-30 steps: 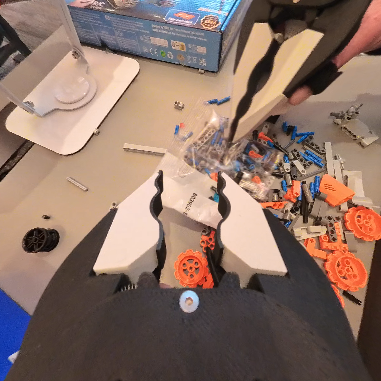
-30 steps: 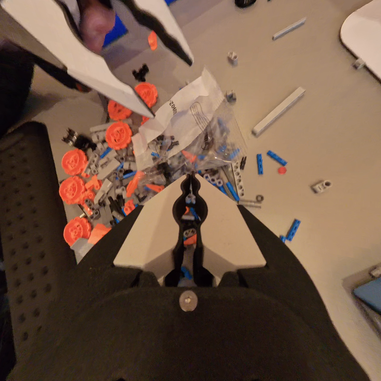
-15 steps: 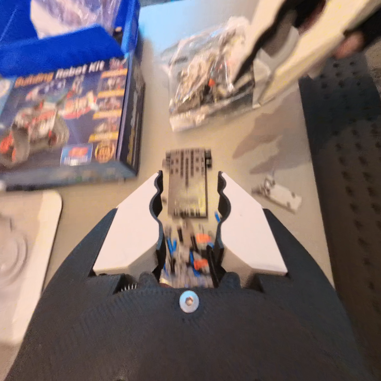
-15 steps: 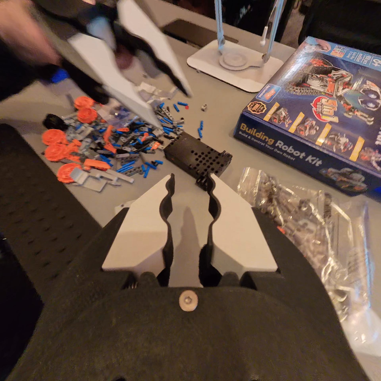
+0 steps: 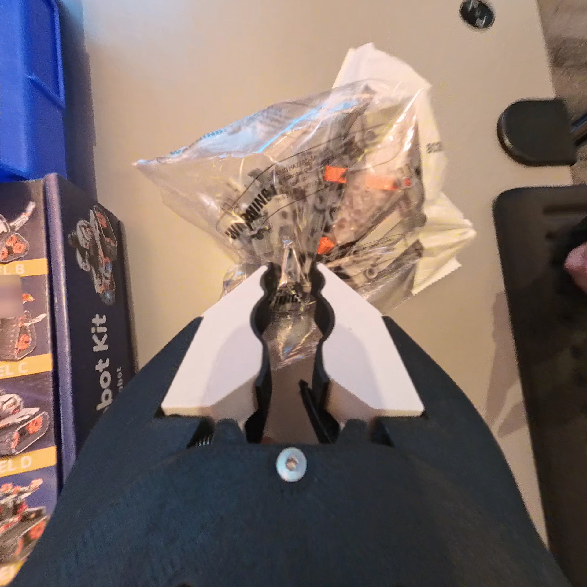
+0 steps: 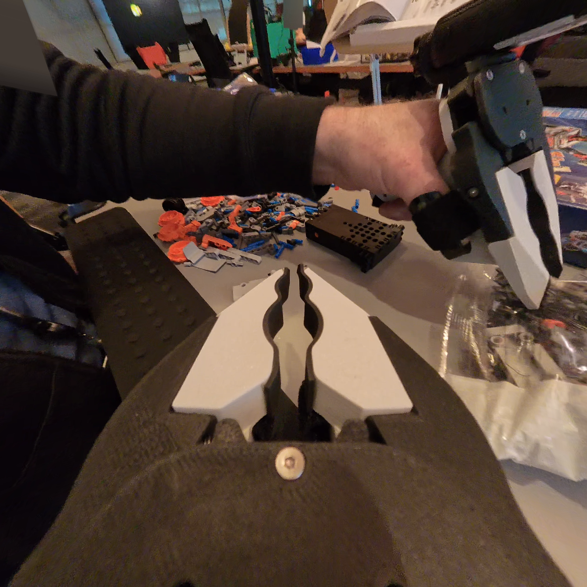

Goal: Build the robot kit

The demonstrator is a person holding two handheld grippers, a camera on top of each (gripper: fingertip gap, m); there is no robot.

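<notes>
My left gripper point(image 5: 292, 266) is shut on the near corner of a clear plastic bag point(image 5: 286, 190) of grey, black and orange building parts, with the film bunched between the pads. The bag has a white paper backing point(image 5: 381, 73) and lies on the beige table point(image 5: 190, 79). In the right wrist view the left gripper point(image 6: 544, 286) points down onto the same bag point(image 6: 524, 333) at the right, held by a hand point(image 6: 374, 152). My right gripper point(image 6: 293, 269) is shut on nothing, low over the table point(image 6: 397, 286), left of the bag.
A blue kit box point(image 5: 89, 286) stands left of the bag and also shows in the right wrist view point(image 6: 568, 165). A black perforated block point(image 6: 352, 235) and a pile of loose orange, blue and grey parts point(image 6: 235, 225) lie farther off. A black perforated pad point(image 6: 133, 286) is at the left.
My left gripper left the parts pile, swung over to the bag by the box and closed on its corner. My right gripper opened, drew back from the bag and closed empty.
</notes>
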